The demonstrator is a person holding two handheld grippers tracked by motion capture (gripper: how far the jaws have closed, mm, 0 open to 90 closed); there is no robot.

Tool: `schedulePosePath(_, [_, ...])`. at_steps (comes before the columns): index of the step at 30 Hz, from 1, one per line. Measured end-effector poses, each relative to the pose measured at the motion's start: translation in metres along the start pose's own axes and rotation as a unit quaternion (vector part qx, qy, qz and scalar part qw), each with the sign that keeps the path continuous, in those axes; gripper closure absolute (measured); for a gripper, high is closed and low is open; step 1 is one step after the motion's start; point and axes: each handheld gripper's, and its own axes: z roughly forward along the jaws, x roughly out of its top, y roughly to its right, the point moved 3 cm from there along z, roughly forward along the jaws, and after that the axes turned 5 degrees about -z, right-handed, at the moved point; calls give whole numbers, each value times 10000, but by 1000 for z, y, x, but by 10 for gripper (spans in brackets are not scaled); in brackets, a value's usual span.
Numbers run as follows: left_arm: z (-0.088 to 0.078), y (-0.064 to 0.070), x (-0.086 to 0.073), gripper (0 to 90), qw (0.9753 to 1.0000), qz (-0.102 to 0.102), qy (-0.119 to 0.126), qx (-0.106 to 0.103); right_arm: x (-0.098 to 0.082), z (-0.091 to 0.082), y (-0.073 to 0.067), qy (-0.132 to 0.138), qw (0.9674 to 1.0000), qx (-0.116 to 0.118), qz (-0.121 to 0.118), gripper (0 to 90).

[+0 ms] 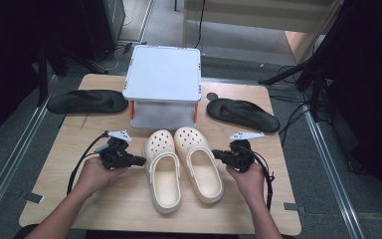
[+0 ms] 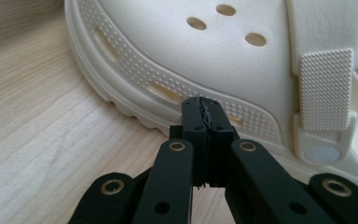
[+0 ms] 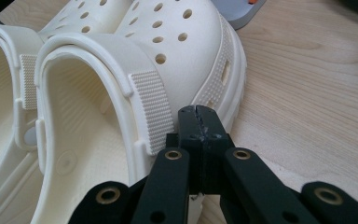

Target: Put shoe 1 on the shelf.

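Worktop was seen whole from the high view: pale wood, with a grey box at the back centre and a black flip-flop on each side of it, left one, right one. Two cream clogs were laid side by side in front of the box, toes toward it: left clog, right clog. Left gripper was held just beside the left clog's outer side, right gripper just beside the right clog's. Jaw state was settled in the gripper views: left gripper clenched, nothing between the jaws, tips at the clog's textured sidewall; contact could not be told. Right gripper likewise clenched empty near the strap.
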Motion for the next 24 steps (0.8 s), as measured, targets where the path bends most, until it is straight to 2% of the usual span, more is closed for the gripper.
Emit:
schedulePosePath(5, [5, 7, 0, 900, 9999, 98, -54, -91, 0, 0, -1, 8, 10000, 36, 15, 900])
schedulePosePath(9, [7, 9, -2, 900, 9997, 79, -103, -228, -1, 1, 0, -12, 10000, 50, 65, 900])
schedulePosePath(12, [9, 14, -2, 900, 9996, 119, -105, -221, -2, 1, 0, -26, 9999, 80, 74, 900])
schedulePosePath(14, [9, 14, -2, 899, 9996, 174, -115, -173, -3, 2, 1, -127, 9999, -24, 70, 900])
schedulePosePath(16, [9, 13, -2, 896, 9996, 147, -114, -229, -4, 3, 2, -174, 9998, -76, 90, 900])
schedulePosePath(19, [8, 14, -2, 851, 9993, 174, -141, -289, -4, 2, 2, -145, 9998, -135, 61, 890])
schedulePosePath(21, [6, 15, -1, 825, 9995, 180, -117, -231, -4, 0, 2, -133, 9995, -287, 20, 849])
schedulePosePath(24, [0, 14, 2, 812, 9996, 80, 47, -282, -2, -3, 3, -17, 9995, -307, 71, 824])
